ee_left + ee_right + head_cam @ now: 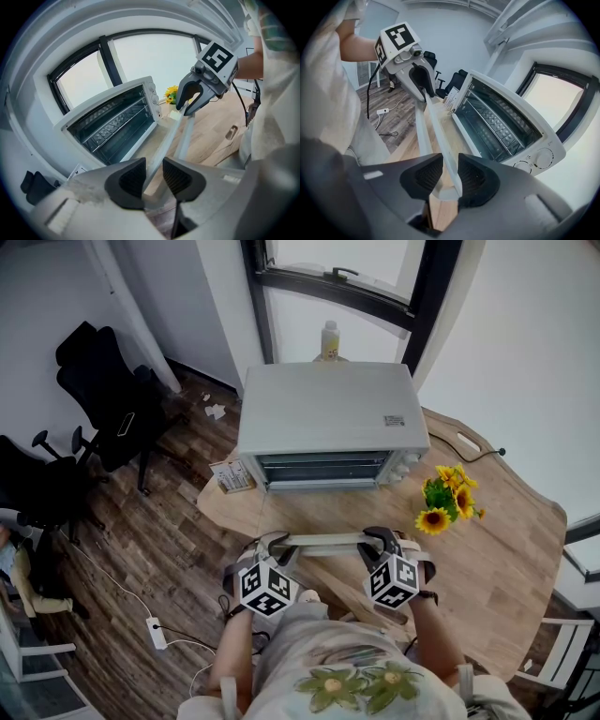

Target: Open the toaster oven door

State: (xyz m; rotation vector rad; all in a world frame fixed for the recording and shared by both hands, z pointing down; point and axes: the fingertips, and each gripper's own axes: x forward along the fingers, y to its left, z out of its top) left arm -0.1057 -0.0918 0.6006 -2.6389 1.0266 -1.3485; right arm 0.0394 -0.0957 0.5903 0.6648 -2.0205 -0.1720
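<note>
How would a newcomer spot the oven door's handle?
Find the white toaster oven on the wooden table. Its door is folded down; the handle is the pale bar on its outer edge, spanning left gripper to right gripper.

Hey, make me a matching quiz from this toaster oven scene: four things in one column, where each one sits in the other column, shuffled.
Things
1. sunflowers
2. bottle
3. office chair
4. door handle

Places
A. gripped by left gripper and right gripper
B. on the floor
C. behind the toaster oven
D. on the table beside the toaster oven

Pairs: 1-D, 2-C, 3-B, 4-A
</note>
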